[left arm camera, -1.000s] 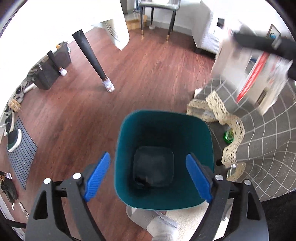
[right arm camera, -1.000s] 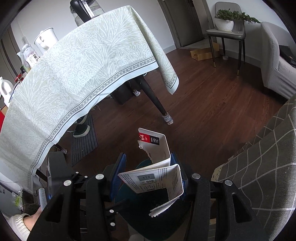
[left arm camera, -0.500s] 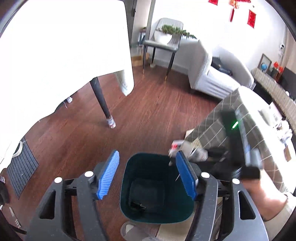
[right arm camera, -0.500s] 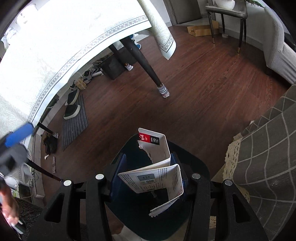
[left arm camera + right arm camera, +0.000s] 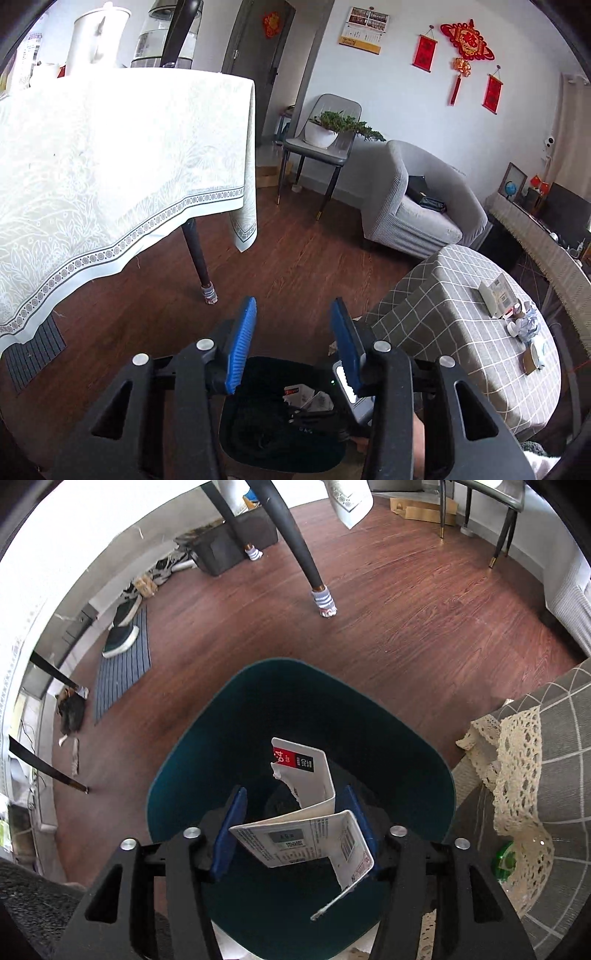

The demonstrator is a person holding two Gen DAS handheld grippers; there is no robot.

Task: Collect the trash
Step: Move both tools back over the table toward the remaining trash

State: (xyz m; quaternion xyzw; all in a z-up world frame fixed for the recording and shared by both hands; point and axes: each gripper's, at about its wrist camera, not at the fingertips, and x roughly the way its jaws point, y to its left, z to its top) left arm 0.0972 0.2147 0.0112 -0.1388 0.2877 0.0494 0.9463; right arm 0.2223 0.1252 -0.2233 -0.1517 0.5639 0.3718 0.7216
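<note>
A dark teal trash bin [image 5: 388, 738] stands on the wood floor; it also shows in the left wrist view [image 5: 258, 435]. My right gripper [image 5: 295, 812] is shut on a torn white cardboard box [image 5: 314, 834] with a red and black label, held inside the bin's mouth. The box also shows in the left wrist view [image 5: 308, 397], low in the bin. My left gripper [image 5: 293, 332] is open and empty, raised above the bin. More trash [image 5: 517, 314] lies on the round checked table [image 5: 443, 314].
A table with a pale patterned cloth [image 5: 110, 166] stands at the left, its dark leg [image 5: 303, 554] close to the bin. A grey armchair [image 5: 413, 206] and a chair with a plant [image 5: 325, 133] stand behind. A mat with shoes [image 5: 122, 653] lies at the left.
My right gripper has lowered the box into the bin's mouth. My left gripper has tilted up and away from the bin, now looking across the room, and its fingers have come closer together.
</note>
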